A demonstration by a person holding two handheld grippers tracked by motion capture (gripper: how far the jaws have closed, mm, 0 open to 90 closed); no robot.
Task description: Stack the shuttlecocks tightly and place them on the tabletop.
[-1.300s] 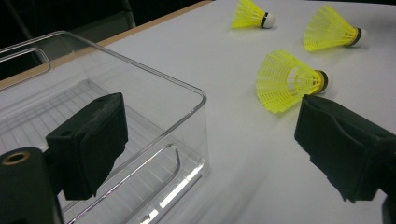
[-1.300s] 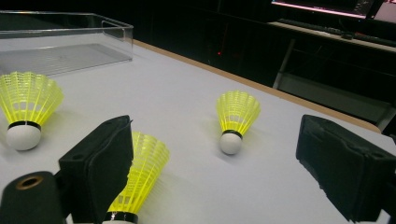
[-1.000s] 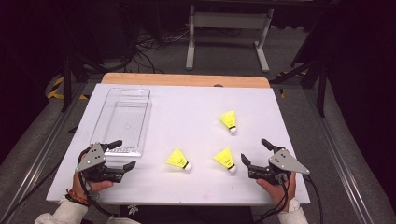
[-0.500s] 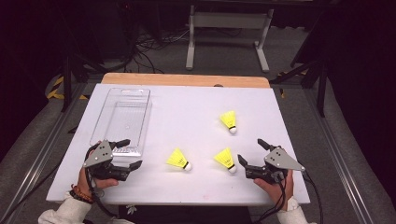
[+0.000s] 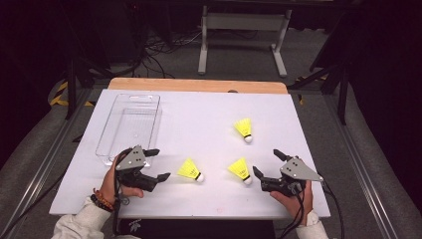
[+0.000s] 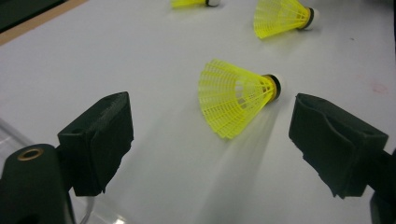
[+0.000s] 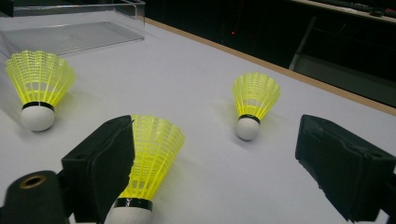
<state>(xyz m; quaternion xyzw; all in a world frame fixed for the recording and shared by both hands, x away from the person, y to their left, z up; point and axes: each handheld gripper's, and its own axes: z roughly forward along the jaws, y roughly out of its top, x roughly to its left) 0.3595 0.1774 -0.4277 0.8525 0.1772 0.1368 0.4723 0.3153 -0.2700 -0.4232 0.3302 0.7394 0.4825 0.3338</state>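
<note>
Three yellow shuttlecocks with white cork tips lie on the white table (image 5: 199, 119). My left gripper (image 5: 161, 163) is open at the front left, its jaws pointing right at the nearest shuttlecock (image 5: 189, 169). In the left gripper view that shuttlecock (image 6: 236, 95) lies on its side just beyond the open jaws of the left gripper (image 6: 215, 140), untouched. My right gripper (image 5: 264, 161) is open at the front right, facing the middle shuttlecock (image 5: 239, 169). In the right gripper view this shuttlecock (image 7: 147, 158) sits beside the left jaw of the right gripper (image 7: 219, 168). The third shuttlecock (image 5: 244, 128) lies farther back.
A clear plastic bin (image 5: 129, 127) stands at the back left, just behind the left gripper, and appears far off in the right gripper view (image 7: 70, 37). A wooden strip (image 5: 199, 85) borders the table's far edge. Cables trail from both grippers over the front edge.
My left gripper has moved right, toward the nearest shuttlecock, with its jaws still open. The right gripper and the three shuttlecocks have stayed where they were.
</note>
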